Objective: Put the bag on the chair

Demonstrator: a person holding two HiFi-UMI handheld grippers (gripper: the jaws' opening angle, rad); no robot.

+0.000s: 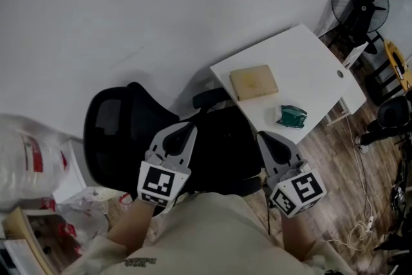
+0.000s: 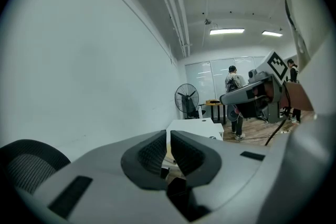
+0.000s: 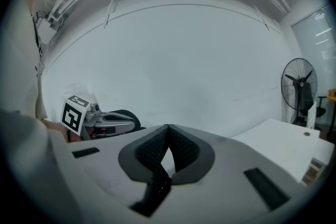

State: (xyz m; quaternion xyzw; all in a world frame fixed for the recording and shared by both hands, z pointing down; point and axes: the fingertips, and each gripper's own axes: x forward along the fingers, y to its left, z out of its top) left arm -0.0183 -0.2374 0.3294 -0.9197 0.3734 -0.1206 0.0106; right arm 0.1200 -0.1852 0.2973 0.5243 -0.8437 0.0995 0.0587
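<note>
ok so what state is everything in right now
left gripper, shut, nothing clearly between the pads
right gripper, shut on black strap
chair, upright
bag, over the chair's seat, set down or not unclear
fan, upright, blades look still
ceiling lights, on

- A plain white wall (image 1: pixel 129 9) fills the upper half of the head view.
- A white worktop (image 1: pixel 309 61) stands against the wall, on a wooden plank floor (image 1: pixel 335 164).
- A black standing fan (image 1: pixel 359 3) is just beyond the worktop.
- Ceiling strip lights (image 2: pixel 227 31) glow above a glass partition (image 2: pixel 210 73) at the room's far end.
</note>
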